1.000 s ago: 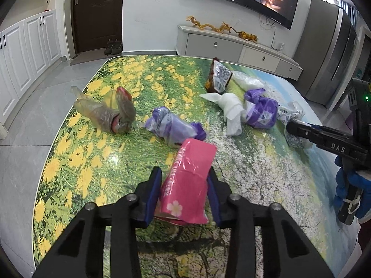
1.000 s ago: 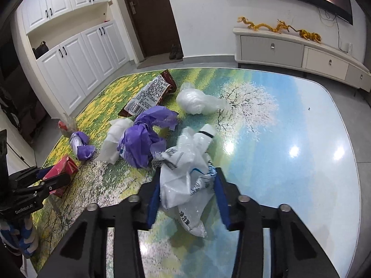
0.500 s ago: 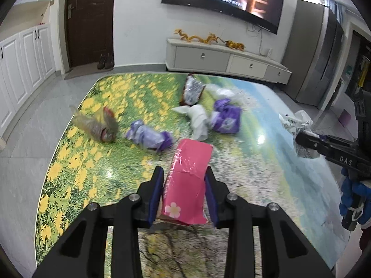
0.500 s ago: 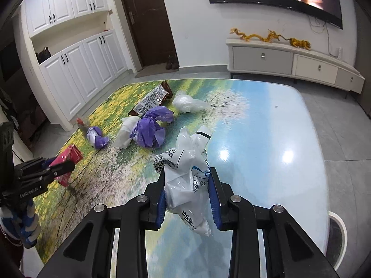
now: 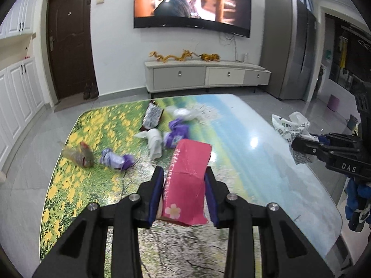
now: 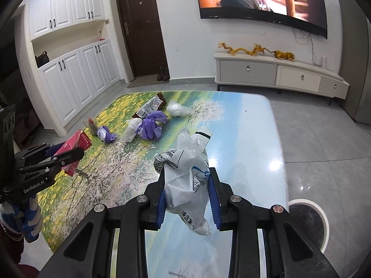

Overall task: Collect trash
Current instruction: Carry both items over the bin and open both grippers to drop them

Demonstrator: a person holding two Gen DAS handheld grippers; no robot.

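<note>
Held: our left claw (image 5: 183, 194) pinches a pink packet (image 5: 186, 183); right claw (image 6: 187, 194) pinches a white plastic bag (image 6: 185, 180). Bin (image 6: 308, 222) lies just right of it, below.

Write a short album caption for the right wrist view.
Right gripper holds a white bag above the table; left gripper holds a pink box.

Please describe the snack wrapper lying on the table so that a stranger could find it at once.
Look at the flower-printed table, at its far edge toward the dark door. The snack wrapper lies there, flat, silver with a dark brown edge; its neighbours are soft crumpled white and purple bags.
</note>
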